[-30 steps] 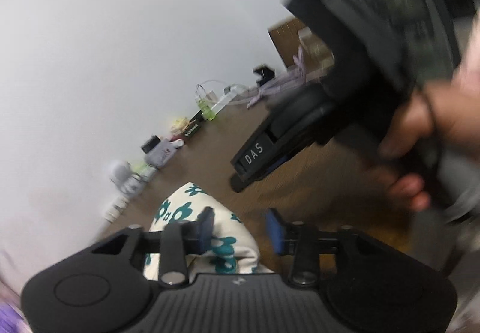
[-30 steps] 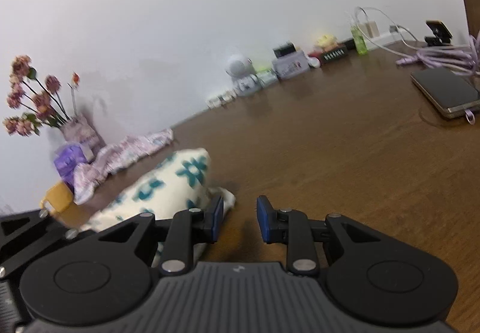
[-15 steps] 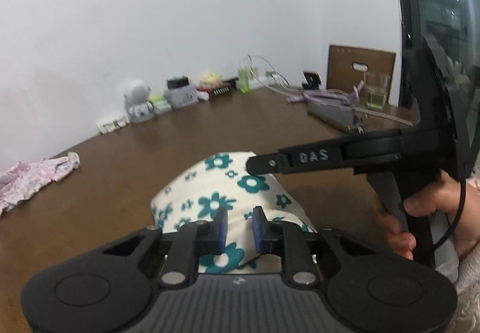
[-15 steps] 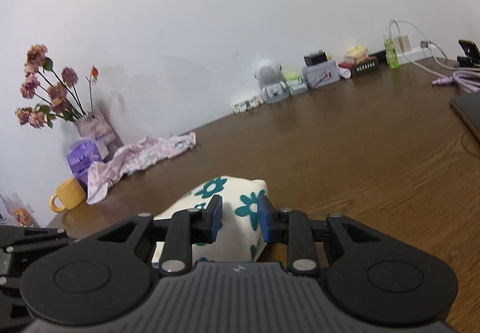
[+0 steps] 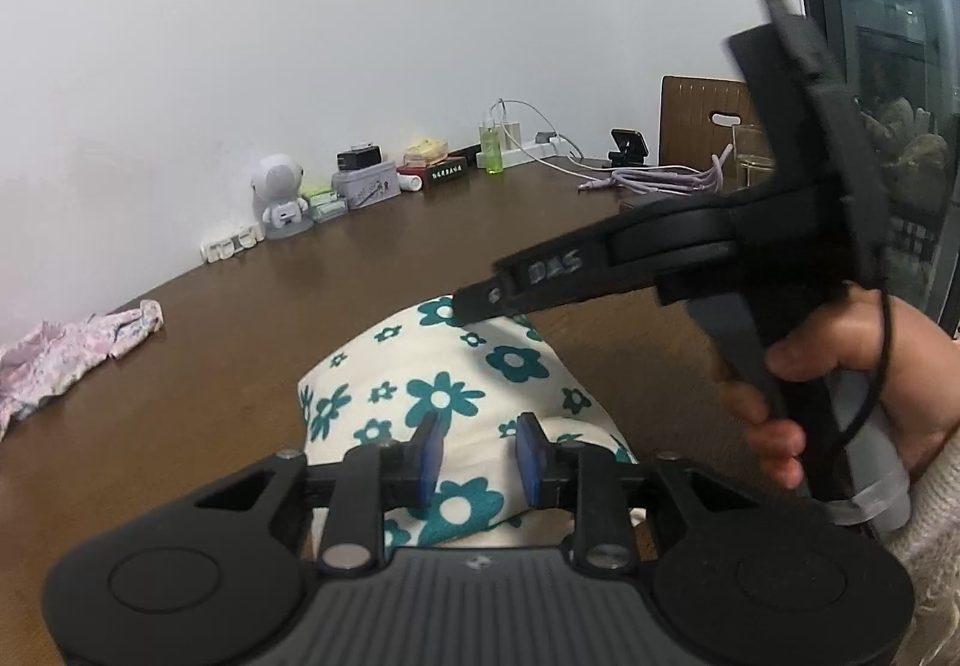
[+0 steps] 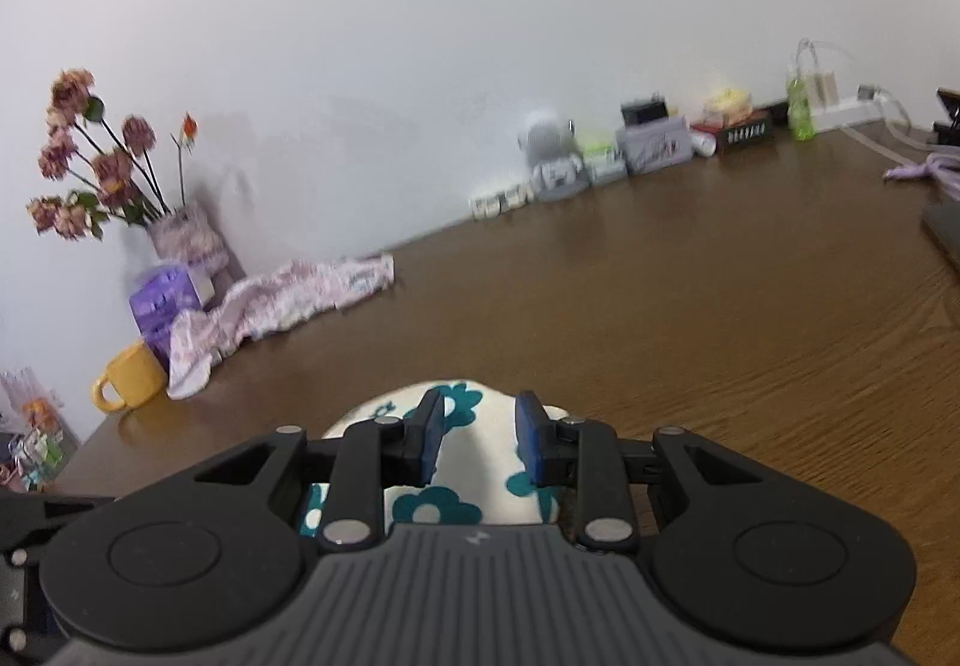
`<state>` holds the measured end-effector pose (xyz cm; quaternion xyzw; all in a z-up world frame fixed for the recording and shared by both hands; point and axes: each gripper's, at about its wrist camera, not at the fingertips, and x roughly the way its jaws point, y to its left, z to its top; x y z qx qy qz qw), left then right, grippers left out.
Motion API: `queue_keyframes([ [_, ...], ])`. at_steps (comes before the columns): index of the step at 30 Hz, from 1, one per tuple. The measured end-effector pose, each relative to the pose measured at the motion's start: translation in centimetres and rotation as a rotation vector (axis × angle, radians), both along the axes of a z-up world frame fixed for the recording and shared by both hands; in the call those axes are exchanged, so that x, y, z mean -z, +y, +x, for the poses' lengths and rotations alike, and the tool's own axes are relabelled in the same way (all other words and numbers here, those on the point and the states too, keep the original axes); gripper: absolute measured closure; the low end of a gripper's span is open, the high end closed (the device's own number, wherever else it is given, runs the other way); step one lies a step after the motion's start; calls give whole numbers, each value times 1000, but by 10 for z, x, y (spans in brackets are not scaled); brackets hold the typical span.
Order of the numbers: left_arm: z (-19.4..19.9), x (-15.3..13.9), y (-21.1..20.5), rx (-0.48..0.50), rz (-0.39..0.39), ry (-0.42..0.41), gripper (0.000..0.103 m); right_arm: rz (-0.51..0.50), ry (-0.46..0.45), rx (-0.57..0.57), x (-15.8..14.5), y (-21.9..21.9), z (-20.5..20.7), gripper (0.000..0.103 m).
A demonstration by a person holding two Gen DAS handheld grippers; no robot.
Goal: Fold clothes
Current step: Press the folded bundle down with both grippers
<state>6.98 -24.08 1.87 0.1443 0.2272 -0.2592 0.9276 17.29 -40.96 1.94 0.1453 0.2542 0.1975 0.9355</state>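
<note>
a: cloth position? quick.
b: cream garment with teal flowers (image 5: 444,396), bunched on the brown table (image 5: 240,342), near edge. left gripper (image 5: 474,453) sits right over its near end, blue pads (image 5: 429,456) spread apart, fabric visible in the gap and under both fingers. jaws parted, nothing pinched that i can see.
a: right one?
b: right gripper (image 6: 477,441) same story, jaws parted, garment (image 6: 456,486) below and between the pads. from the left wrist view the right gripper (image 5: 480,303) tip hangs at the garment's far end, held by the person's right hand (image 5: 840,384). touching the cloth or just above, can't tell.
a: orientation?
b: long axis runs from the left gripper away toward the right gripper's tip, angled slightly to the right in the left view. far end is rounded, the near end is hidden under the left gripper body.
a: anything else on the table?
b: pink floral cloth (image 6: 282,300) well apart at far left by a yellow mug (image 6: 129,378) and a vase of dried flowers (image 6: 96,168); white robot figure (image 5: 279,195) along the wall.
</note>
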Motion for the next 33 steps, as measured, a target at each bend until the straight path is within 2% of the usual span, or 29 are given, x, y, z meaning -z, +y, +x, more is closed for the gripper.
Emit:
queue_keyframes([
  [4, -1, 1, 1, -5, 0, -5, 78, -31, 40, -9, 12, 9, 5, 77],
  [6, -1, 2, 1, -7, 0, -8, 72, -23, 32, -9, 11, 8, 2, 77],
  [7, -1, 2, 1, -8, 0, -9, 63, -19, 25, -7, 9, 6, 1, 77],
  [8, -3, -1, 8, -21, -17, -5, 52, -13, 13, -4, 5, 3, 0, 73],
  [10, -7, -7, 22, -51, -58, 5, 43, -9, -11, 1, -2, -3, -1, 64],
  [13, -11, -15, 43, -98, -120, 36, 39, -38, -27, -27, -10, -5, 8, 53],
  [14, -9, -15, 48, -115, -142, 60, 37, -48, -27, -46, -11, -4, 12, 46],
  [15, -8, -16, 54, -133, -163, 83, 37, -57, -24, -65, -12, -2, 17, 41],
  [19, 4, -10, 67, -156, -228, 175, 40, -78, 24, -130, -7, 9, 36, 40],
  [22, 11, -5, 74, -158, -242, 212, 61, -38, 97, -156, 3, 8, 47, 41],
  [26, 20, 1, 84, -161, -261, 262, 63, 11, 157, -164, 9, 1, 43, 58],
  [29, 27, 0, 100, -179, -254, 259, 64, 26, 190, -147, 9, -2, 29, 62],
  [33, 41, -2, 129, -261, -241, 244, 65, 62, 222, -141, 9, 4, -4, 66],
])
